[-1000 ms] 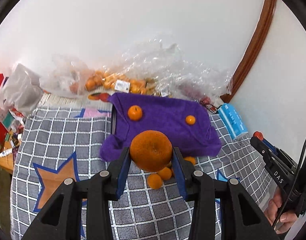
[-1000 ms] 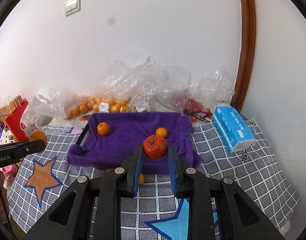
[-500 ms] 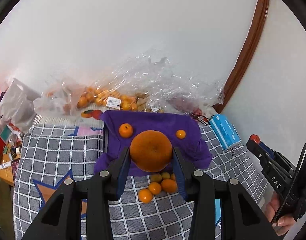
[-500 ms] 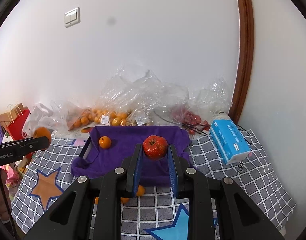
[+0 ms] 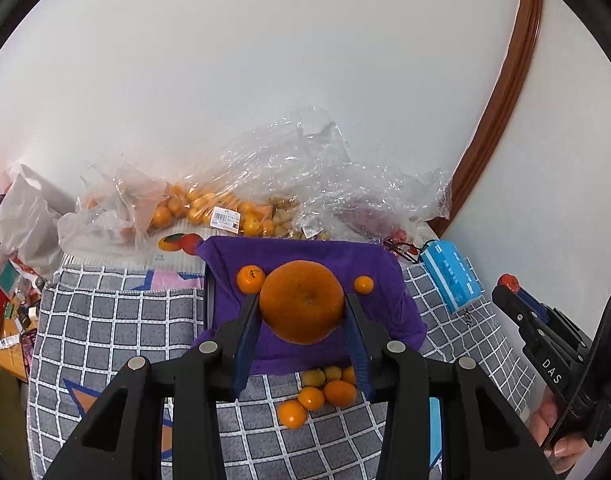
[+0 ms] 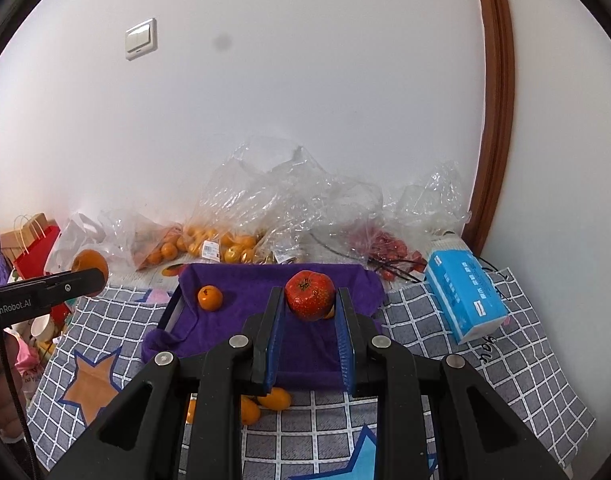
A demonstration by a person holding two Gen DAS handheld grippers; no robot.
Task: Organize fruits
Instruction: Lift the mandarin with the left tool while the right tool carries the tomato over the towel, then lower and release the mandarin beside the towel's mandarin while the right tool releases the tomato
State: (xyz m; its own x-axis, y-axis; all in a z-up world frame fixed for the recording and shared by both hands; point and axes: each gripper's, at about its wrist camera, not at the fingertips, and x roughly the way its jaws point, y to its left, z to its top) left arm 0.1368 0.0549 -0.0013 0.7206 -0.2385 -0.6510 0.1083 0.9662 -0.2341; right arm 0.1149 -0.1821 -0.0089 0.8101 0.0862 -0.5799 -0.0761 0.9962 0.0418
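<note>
My left gripper [image 5: 302, 307] is shut on a large orange [image 5: 301, 301] and holds it in the air in front of a tray lined with a purple cloth [image 5: 317, 256]. Two small oranges [image 5: 250, 279] lie on the cloth. My right gripper [image 6: 310, 297] is shut on a red fruit [image 6: 310, 295], held above the same purple cloth [image 6: 241, 312], where one small orange [image 6: 210, 298] shows. Several small oranges [image 5: 313, 397] lie on the checked tablecloth in front of the tray; they also show in the right wrist view [image 6: 274, 398].
Clear plastic bags with oranges [image 5: 209, 210] and red fruits [image 6: 389, 246] pile against the wall behind the tray. A blue tissue pack [image 6: 465, 296] lies right of the tray. A white bag [image 5: 21, 224] and red bag [image 6: 33, 252] stand at the left.
Both grippers have risen and pulled back from the tray with their fruit still held. The tray and the loose oranges now look smaller and farther below.
</note>
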